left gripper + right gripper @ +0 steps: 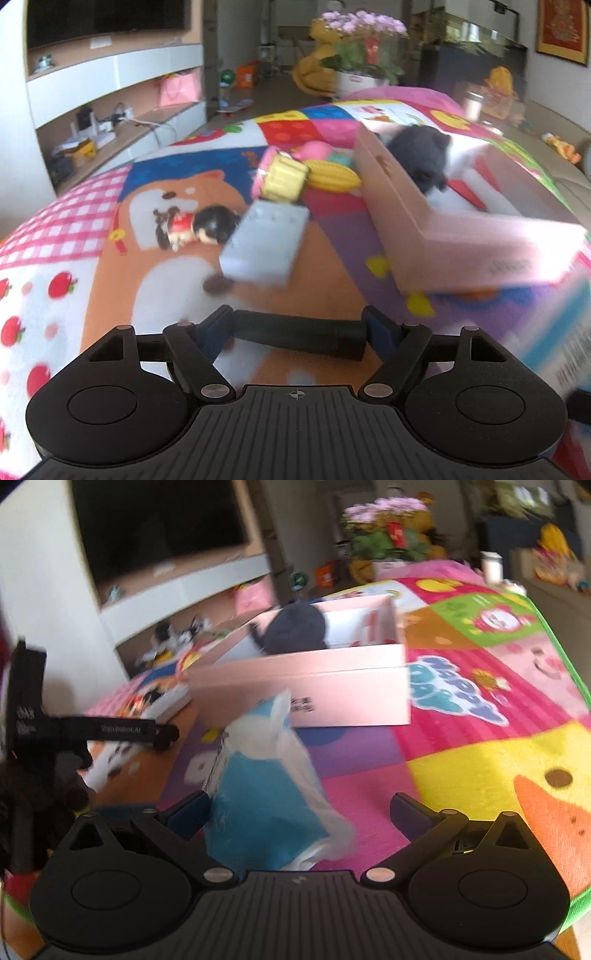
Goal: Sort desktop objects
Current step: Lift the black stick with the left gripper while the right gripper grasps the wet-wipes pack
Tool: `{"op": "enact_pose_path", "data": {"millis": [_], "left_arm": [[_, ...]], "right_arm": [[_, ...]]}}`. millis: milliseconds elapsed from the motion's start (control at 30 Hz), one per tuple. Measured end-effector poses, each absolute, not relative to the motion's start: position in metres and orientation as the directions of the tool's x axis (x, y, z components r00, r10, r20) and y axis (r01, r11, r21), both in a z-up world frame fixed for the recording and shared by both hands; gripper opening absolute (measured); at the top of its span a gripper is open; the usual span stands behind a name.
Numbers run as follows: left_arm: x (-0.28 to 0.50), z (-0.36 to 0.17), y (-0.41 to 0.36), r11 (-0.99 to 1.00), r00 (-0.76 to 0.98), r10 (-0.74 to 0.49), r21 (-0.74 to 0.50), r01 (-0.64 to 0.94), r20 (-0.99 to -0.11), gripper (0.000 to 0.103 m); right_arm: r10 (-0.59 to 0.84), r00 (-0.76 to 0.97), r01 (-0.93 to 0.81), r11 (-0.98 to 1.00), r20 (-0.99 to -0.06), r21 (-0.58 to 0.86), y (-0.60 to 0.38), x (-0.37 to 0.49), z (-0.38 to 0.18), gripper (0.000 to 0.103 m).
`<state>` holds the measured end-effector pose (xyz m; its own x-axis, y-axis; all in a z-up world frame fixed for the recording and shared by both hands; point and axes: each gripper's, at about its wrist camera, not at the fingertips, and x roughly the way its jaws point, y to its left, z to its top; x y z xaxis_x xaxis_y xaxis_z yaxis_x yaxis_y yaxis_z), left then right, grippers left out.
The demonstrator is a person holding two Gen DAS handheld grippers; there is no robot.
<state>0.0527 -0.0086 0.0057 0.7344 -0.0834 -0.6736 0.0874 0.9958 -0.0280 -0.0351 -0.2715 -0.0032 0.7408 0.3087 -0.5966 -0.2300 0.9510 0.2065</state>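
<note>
Pick-up step: left gripper (298, 332) clamped end-to-end on black cylinder (299, 336) above the mat; right gripper (299, 814), jaws apart, straddling blue tissue pack (258, 808); next, presumably, carry to pink box (461, 236).

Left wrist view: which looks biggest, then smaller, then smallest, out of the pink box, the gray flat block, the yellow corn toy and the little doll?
1. pink box
2. gray flat block
3. yellow corn toy and little doll: look about alike, so no ranking; blur and distance make it unsure.
</note>
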Motion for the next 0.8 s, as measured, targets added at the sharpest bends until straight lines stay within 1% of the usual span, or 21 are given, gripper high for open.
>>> {"op": "enact_pose_path", "data": {"millis": [67,100,200,233,267,300,367,400,433,500,533,633,700,733,800], "left_arm": [[0.034,0.008,-0.007,0.990,0.722,-0.132,-0.050,0.134,-0.679,0.081],[0.024,0.008,-0.007,0.985,0.713,-0.157,-0.061,0.158,-0.684,0.081],[-0.004,0.009,-0.007,0.972,0.696,-0.216,-0.086,0.218,-0.685,0.081],[-0.010,0.009,-0.007,0.968,0.692,-0.234,-0.099,0.229,-0.683,0.081],[-0.016,0.009,-0.008,0.964,0.689,-0.251,-0.114,0.238,-0.680,0.081],[-0.022,0.009,-0.008,0.961,0.687,-0.266,-0.128,0.246,-0.676,0.081],[-0.030,0.008,-0.011,0.956,0.689,-0.283,-0.135,0.262,-0.668,0.081],[-0.032,0.007,-0.013,0.956,0.694,-0.278,-0.123,0.265,-0.665,0.082],[-0.033,0.006,-0.014,0.958,0.697,-0.270,-0.110,0.266,-0.664,0.083],[-0.034,0.006,-0.015,0.958,0.701,-0.267,-0.103,0.268,-0.661,0.085],[-0.035,0.007,-0.015,0.957,0.702,-0.270,-0.101,0.273,-0.659,0.086],[-0.036,0.006,-0.018,0.954,0.705,-0.268,-0.078,0.290,-0.656,0.087],[-0.039,0.004,-0.021,0.954,0.708,-0.257,-0.058,0.293,-0.658,0.085],[-0.041,0.003,-0.022,0.955,0.711,-0.246,-0.040,0.293,-0.658,0.080],[-0.046,0.003,-0.025,0.951,0.714,-0.238,-0.010,0.308,-0.659,0.080]], "right_arm": [[0.275,0.750,-0.280,0.956,-0.602,0.087,-0.258,-0.043,0.001,0.103],[0.251,0.762,-0.315,0.949,-0.597,-0.003,-0.249,-0.048,0.003,0.103],[0.167,0.827,-0.361,0.890,-0.537,-0.280,-0.227,-0.064,0.009,0.103],[0.154,0.836,-0.368,0.869,-0.527,-0.331,-0.222,-0.064,0.011,0.103],[0.149,0.832,-0.379,0.856,-0.534,-0.352,-0.219,-0.062,0.012,0.103],[0.151,0.817,-0.391,0.854,-0.556,-0.343,-0.218,-0.057,0.013,0.103],[0.151,0.776,-0.385,0.883,-0.613,-0.270,-0.219,-0.041,0.016,0.103],[0.156,0.754,-0.376,0.899,-0.638,-0.224,-0.221,-0.032,0.017,0.101],[0.162,0.738,-0.368,0.910,-0.655,-0.190,-0.224,-0.026,0.017,0.096],[0.169,0.693,-0.359,0.924,-0.701,-0.132,-0.226,-0.017,0.016,0.062],[0.184,0.669,-0.364,0.926,-0.720,-0.101,-0.227,-0.016,0.016,0.057],[0.189,0.663,-0.364,0.927,-0.724,-0.092,-0.227,-0.024,0.019,0.053],[0.193,0.658,-0.375,0.922,-0.728,-0.094,-0.226,-0.032,0.022,0.053],[0.202,0.649,-0.382,0.920,-0.734,-0.085,-0.227,-0.035,0.025,0.053],[0.225,0.628,-0.394,0.917,-0.745,-0.055,-0.231,-0.043,0.031,0.053]]}}
